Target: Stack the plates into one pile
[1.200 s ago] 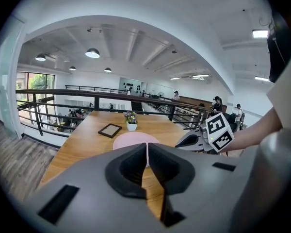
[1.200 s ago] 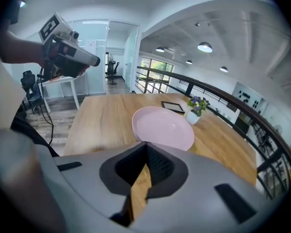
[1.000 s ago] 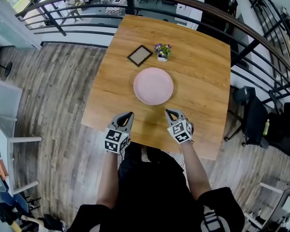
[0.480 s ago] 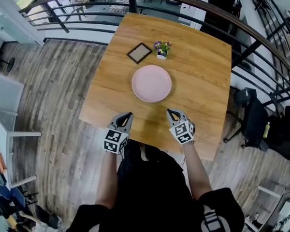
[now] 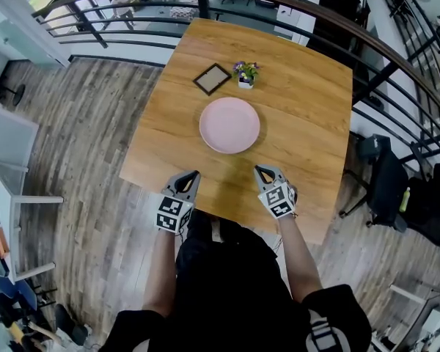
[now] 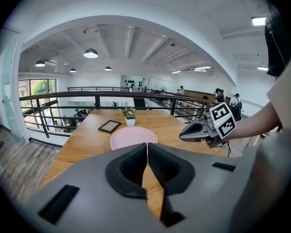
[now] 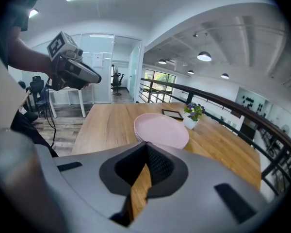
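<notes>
Just behind pink plates [image 5: 229, 125]: pic frame [image 5: 212, 79] & flower pot [image 5: 246, 76], side-by-side.

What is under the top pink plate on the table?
Under the top plate, rims of lower plates show in the right gripper view. Their number is hidden by it. The pile sits on the table.

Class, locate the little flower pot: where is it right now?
Head view: the flower pot stands on the far half of the table, just right of the picture frame and beyond the pink plates.
</notes>
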{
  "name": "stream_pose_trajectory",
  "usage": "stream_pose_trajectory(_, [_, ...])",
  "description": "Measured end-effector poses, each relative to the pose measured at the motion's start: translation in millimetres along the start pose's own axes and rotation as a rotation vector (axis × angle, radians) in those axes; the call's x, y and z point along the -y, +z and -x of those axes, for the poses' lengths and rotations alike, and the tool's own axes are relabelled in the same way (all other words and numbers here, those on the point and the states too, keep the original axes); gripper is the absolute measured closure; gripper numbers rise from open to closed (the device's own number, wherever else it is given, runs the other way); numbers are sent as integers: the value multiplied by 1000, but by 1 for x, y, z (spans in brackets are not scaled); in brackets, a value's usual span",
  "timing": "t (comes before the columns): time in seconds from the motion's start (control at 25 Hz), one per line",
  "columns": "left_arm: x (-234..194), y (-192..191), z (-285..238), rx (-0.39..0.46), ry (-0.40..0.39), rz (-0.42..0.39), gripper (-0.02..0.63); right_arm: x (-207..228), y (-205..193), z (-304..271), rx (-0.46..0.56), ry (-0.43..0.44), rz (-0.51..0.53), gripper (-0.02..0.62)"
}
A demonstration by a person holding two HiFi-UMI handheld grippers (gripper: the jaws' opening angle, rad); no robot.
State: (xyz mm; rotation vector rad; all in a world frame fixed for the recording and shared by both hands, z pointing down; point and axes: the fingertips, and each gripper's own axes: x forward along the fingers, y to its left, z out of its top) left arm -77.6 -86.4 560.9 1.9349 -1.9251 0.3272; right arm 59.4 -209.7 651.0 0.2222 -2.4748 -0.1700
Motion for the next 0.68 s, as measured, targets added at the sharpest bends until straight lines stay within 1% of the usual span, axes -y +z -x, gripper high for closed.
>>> stream_pose_trajectory(0.32, [-4, 3, 3, -8, 3, -2, 580, 1, 9, -6, 18, 0, 6, 586])
stream_pose_trajectory(0.68, [-8, 1, 1, -6, 1, -20, 580, 0, 4, -9, 7, 4, -6, 586])
